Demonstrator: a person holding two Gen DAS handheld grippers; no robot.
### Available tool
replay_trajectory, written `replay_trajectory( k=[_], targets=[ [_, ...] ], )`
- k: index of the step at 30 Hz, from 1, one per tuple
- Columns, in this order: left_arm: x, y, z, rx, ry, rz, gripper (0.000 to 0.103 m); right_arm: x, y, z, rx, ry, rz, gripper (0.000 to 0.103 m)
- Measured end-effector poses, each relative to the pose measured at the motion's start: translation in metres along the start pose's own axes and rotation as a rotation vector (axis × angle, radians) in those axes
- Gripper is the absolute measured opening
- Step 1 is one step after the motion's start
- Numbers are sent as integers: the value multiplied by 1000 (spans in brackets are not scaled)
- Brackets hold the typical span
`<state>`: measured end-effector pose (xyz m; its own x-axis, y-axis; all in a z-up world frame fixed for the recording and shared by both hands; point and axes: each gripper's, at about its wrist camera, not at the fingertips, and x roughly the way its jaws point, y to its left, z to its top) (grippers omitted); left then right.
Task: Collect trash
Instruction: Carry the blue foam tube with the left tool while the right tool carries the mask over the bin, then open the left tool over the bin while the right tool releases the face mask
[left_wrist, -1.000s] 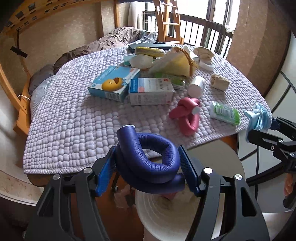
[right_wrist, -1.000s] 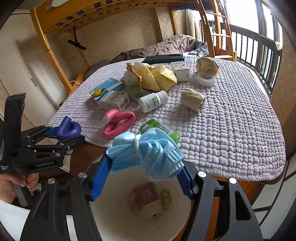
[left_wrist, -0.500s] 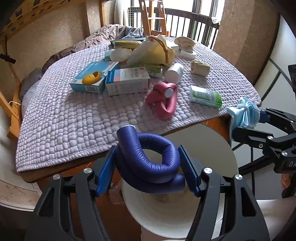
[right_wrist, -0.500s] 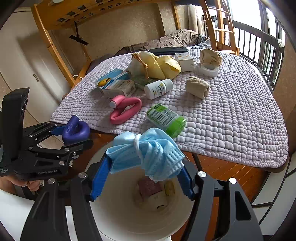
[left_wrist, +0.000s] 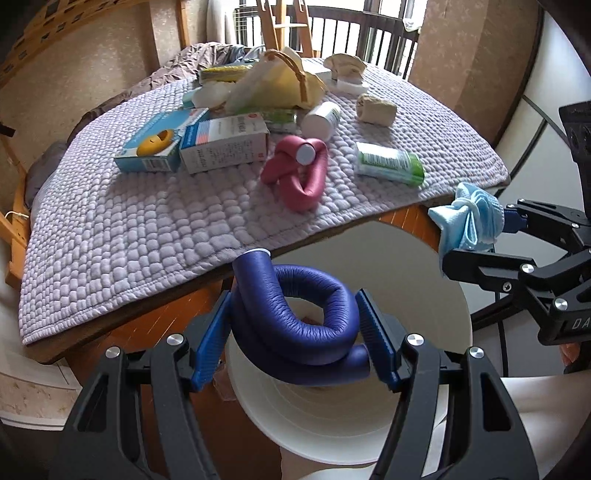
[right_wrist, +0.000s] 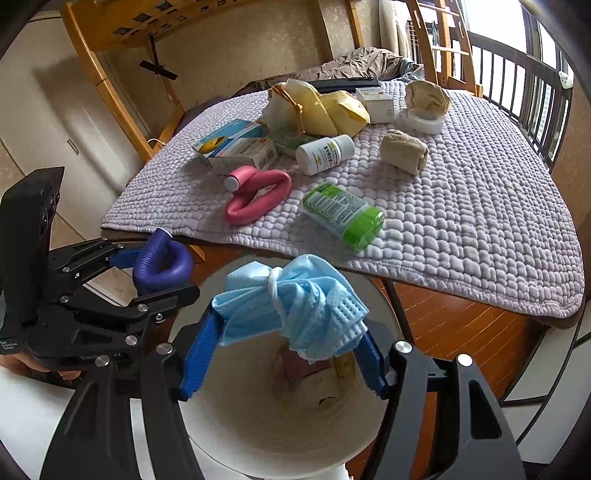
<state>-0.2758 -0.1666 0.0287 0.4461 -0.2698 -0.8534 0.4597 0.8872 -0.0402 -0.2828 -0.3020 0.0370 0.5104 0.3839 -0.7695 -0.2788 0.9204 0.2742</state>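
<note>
Left gripper (left_wrist: 295, 328) pinching a blue foam roller (left_wrist: 299, 317) has swung over the white bin (left_wrist: 436, 295) off the table's near edge — ready to drop. Right gripper (right_wrist: 284, 332) clamps a blue mask (right_wrist: 295, 299) above it.

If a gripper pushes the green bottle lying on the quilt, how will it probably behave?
The green bottle lies on its side and looks round, so it would probably roll. The bumpy quilt may slow it. It rests near the quilt's front edge, above the white bin, so a push that way might send it off.

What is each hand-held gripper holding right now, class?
Left hand-held gripper: closed on the coiled blue foam roller.
Right hand-held gripper: closed on the bundled blue face mask.
</note>
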Motion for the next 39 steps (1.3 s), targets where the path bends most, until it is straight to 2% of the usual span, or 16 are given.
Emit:
replay_trajectory(
  k=[20, 39],
  targets=[
    [32, -9, -21, 49, 89, -13, 68, 21, -5, -24, 19, 75, -13, 65],
    [61, -15, -32, 65, 135, -5, 68, 58, 3, -25, -4, 139, -27, 65]
  ],
)
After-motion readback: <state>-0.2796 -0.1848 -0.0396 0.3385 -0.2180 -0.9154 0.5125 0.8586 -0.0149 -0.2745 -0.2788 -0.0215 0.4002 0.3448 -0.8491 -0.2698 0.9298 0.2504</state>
